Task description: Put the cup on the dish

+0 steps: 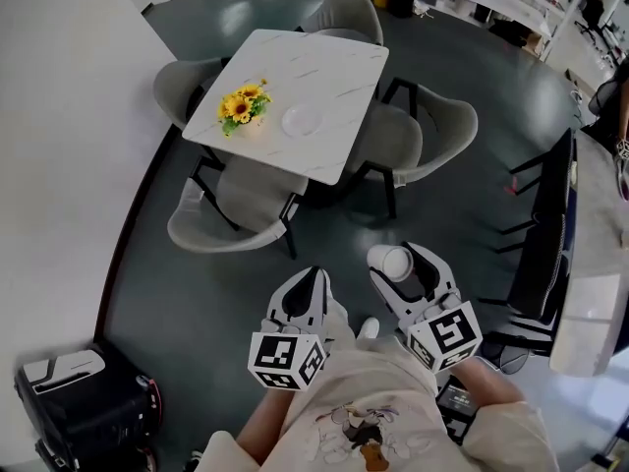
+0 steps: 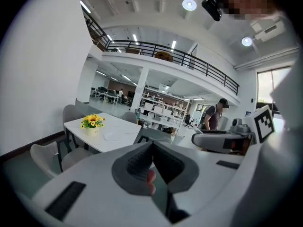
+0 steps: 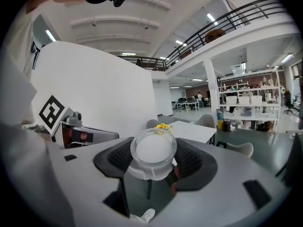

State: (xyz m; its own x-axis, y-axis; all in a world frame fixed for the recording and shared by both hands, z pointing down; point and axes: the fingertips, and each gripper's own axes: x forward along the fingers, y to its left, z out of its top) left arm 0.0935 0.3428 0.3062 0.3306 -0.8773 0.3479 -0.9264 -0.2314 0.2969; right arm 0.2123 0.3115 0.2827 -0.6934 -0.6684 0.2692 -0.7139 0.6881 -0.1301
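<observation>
The right gripper has its jaws closed part-way on a cup, with the dark pads pressing opposite sides of its wall below the rim. The cup is small, frosted and translucent. I judge it light and stiff, with a smooth wall that could slip, and breakable if it is glass. A hold across the side wall suits it and leaves the base free to land flat.

The left gripper has its jaws together on nothing. In the head view both grippers sit at lower centre, the cup at the right one's tip.

The dish lies empty on the white table at upper centre, well apart from the cup and just right of the flowers.
</observation>
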